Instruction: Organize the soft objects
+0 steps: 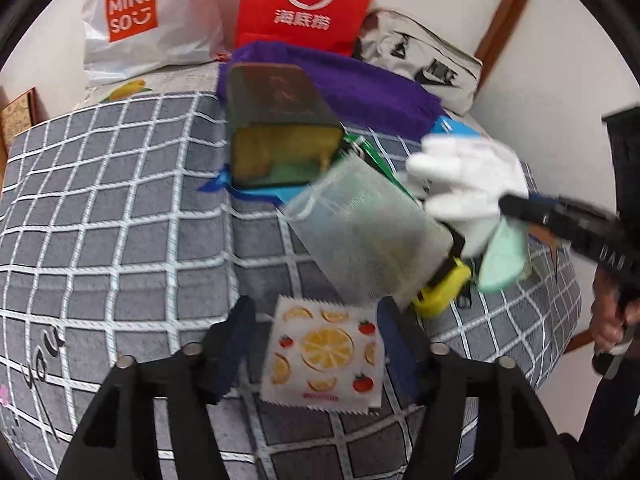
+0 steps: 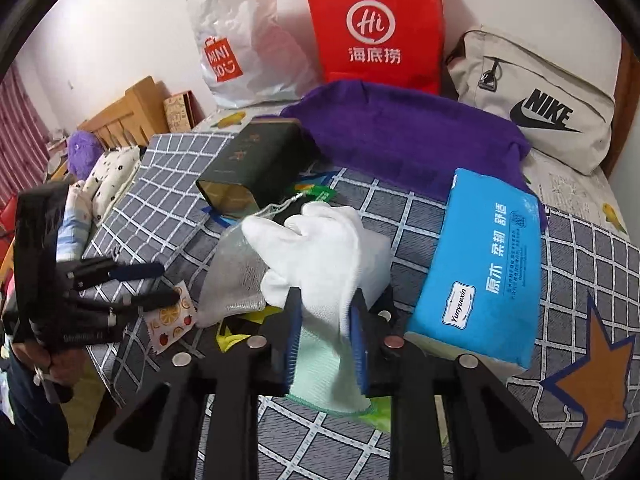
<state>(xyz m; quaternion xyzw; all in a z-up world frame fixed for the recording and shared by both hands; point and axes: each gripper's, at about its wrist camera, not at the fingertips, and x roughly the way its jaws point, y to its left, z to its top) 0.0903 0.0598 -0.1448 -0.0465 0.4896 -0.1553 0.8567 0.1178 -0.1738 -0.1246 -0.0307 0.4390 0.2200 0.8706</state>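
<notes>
Item: white knit work glove with pale green cuff (image 2: 320, 248), limp and crumpled, lifted just above the grey checked bedspread (image 2: 440, 432).

Location: just left of the blue plastic tissue pack (image 2: 480, 272).

Tools: right gripper (image 2: 326, 344) clenched on the glove near its cuff. Left gripper (image 1: 316, 340) released, jaws apart around the square fruit-print sachet (image 1: 324, 356), not pressing it.

Progress, judged: early. A grey mesh pouch (image 2: 232, 276) left of the tissue pack and a purple towel (image 2: 400, 132) behind it lie unsorted.

A white wall (image 2: 120, 20) backs the bed, whose wooden headboard (image 2: 128, 112) stands at the left.
</notes>
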